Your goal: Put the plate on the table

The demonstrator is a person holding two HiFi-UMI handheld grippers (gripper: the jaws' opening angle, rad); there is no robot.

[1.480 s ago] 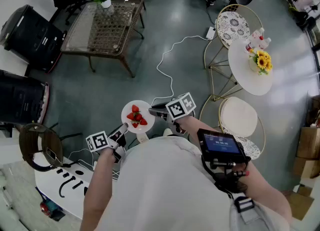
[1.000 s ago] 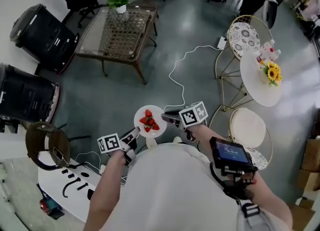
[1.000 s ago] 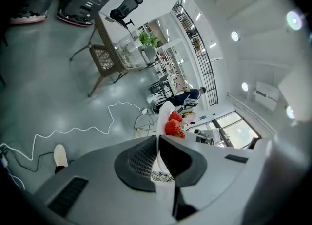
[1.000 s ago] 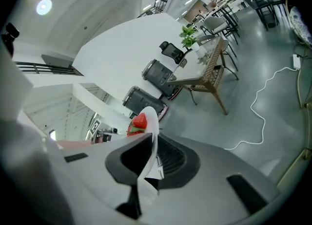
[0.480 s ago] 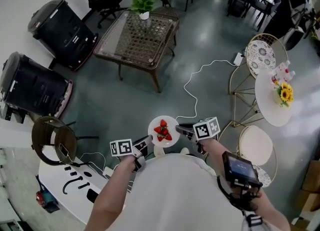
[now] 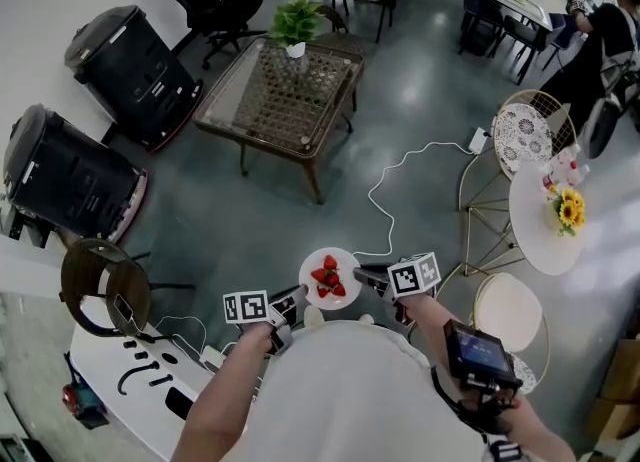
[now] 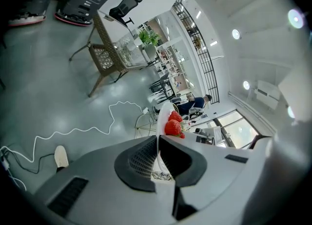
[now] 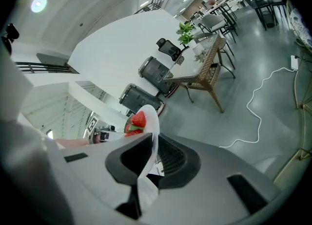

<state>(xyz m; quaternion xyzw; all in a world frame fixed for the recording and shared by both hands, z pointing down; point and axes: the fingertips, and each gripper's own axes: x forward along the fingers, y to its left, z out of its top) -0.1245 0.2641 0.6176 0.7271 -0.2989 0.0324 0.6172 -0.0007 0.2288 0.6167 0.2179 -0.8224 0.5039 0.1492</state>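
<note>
Grey floor, wicker worktop far off; left hand-held gripper and right hand-held gripper clench the white plate (red strawberries on it).

The smooth white plate is gleaming glossily, the polished grey floor is mirroring ceiling lights, the table is showing clear glass over woven wicker, and the left gripper and right gripper are showing matt grey plastic with ribbed black pads.
</note>
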